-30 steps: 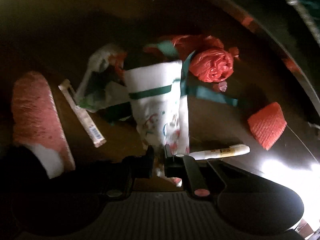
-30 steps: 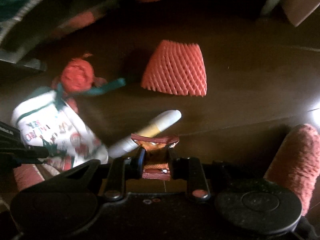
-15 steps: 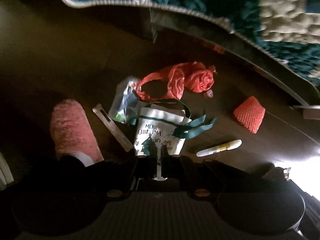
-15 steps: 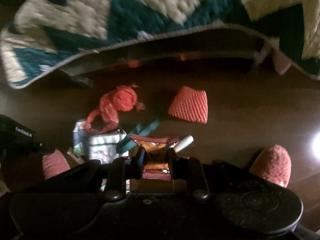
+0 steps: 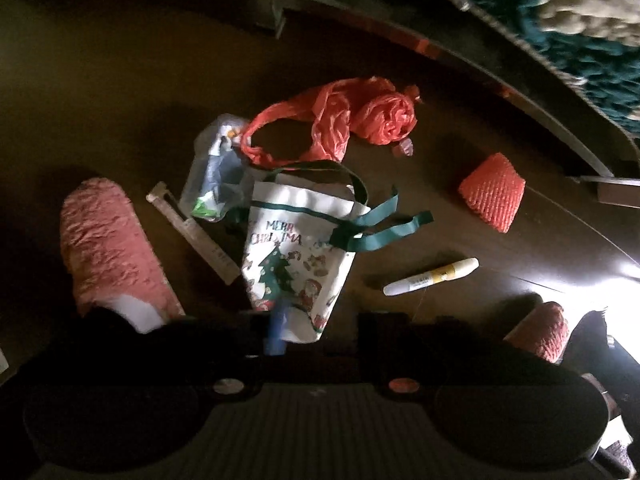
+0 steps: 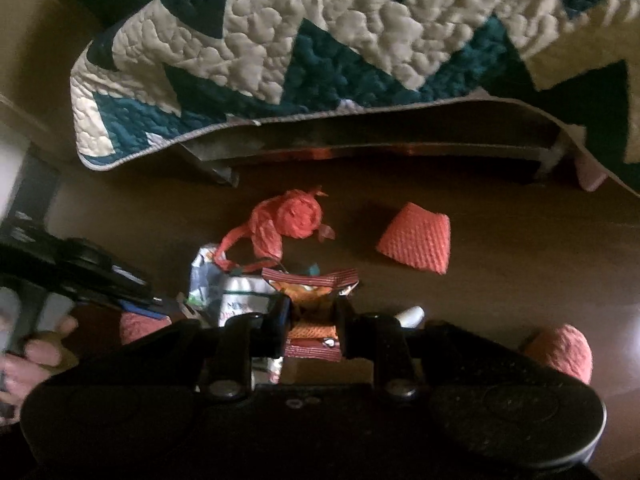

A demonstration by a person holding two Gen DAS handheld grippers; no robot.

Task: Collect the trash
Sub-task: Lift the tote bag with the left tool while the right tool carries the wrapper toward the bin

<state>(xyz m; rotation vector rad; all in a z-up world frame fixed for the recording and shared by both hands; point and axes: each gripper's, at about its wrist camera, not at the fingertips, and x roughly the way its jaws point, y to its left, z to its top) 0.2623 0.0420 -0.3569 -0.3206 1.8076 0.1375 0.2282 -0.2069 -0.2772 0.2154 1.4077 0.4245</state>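
A white Christmas gift bag (image 5: 296, 256) with green handles lies on the dark floor. My left gripper (image 5: 316, 328) hangs just above its lower end. The jaws are opening and the pads stand apart from the bag's bottom edge. My right gripper (image 6: 312, 312) is shut on a red and orange snack wrapper (image 6: 312, 284), held high over the floor. Around the bag lie a red plastic bag (image 5: 360, 120), a clear wrapper (image 5: 216, 176), a flat stick pack (image 5: 192, 232), a white and yellow marker (image 5: 432, 276) and an orange foam net (image 5: 492, 196).
A person's pink slippers (image 5: 108, 248) (image 6: 560, 348) stand left and right of the litter. A teal and cream quilt (image 6: 320, 40) hangs over a bed frame (image 6: 360, 148) at the far side. A hand (image 6: 36, 352) holds the left tool at the right view's left edge.
Both grippers have risen from the floor. The left jaws, shut on the gift bag's bottom edge before, now stand apart. The right gripper keeps the wrapper.
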